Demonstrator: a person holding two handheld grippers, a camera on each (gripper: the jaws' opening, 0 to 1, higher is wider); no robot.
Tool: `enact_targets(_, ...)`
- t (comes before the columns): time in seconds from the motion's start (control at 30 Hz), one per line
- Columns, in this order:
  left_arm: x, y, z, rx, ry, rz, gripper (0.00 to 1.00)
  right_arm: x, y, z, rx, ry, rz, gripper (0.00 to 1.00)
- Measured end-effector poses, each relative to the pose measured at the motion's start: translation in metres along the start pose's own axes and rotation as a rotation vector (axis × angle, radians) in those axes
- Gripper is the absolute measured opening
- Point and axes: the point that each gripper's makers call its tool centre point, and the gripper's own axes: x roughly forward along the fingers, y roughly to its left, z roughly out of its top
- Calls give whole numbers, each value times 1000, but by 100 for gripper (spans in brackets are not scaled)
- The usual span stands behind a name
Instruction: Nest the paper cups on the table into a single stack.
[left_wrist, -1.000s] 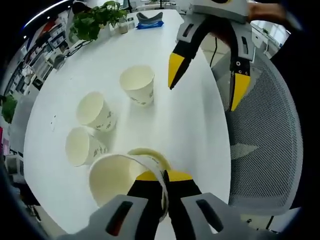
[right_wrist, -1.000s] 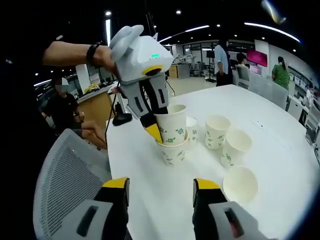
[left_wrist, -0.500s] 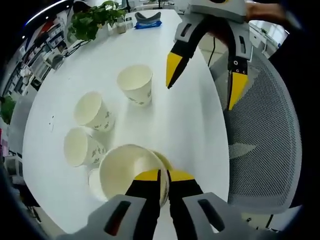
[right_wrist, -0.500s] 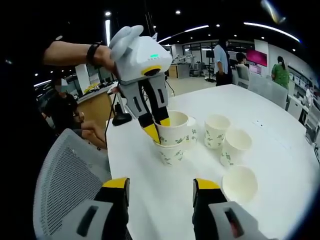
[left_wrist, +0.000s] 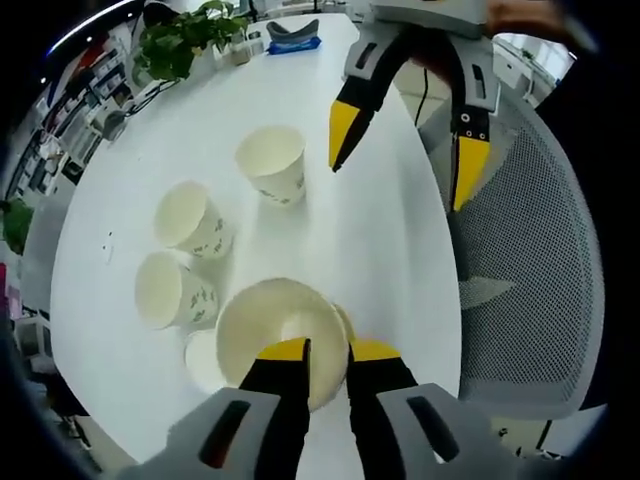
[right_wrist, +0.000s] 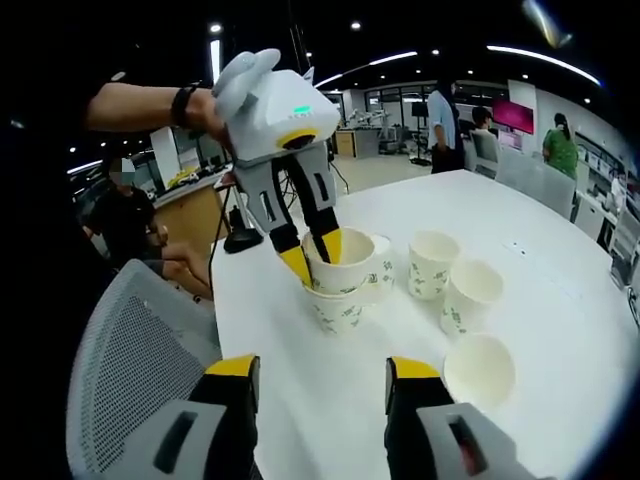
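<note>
On the near edge of the white table (right_wrist: 560, 330), the left tongs (right_wrist: 312, 256) pinch the rim of a cup (right_wrist: 335, 268) sitting in another cup (right_wrist: 340, 312), the right tongs (right_wrist: 322, 382) wait spread apart, and a crooked push could tip both over.

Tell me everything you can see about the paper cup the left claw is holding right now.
The held paper cup is white with a small green print, upright, open and empty. It sits partly nested in another printed cup standing on the white table, its upper part still showing above that rim. The left claw pinches its wall, one yellow tip inside and one outside. A further cup stands close behind it.
</note>
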Motion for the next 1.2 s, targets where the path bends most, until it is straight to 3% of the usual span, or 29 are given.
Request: enact_targets(1.2,-27,-10,7,7,-44,21,19,1,5,5,-18,-4,3,50)
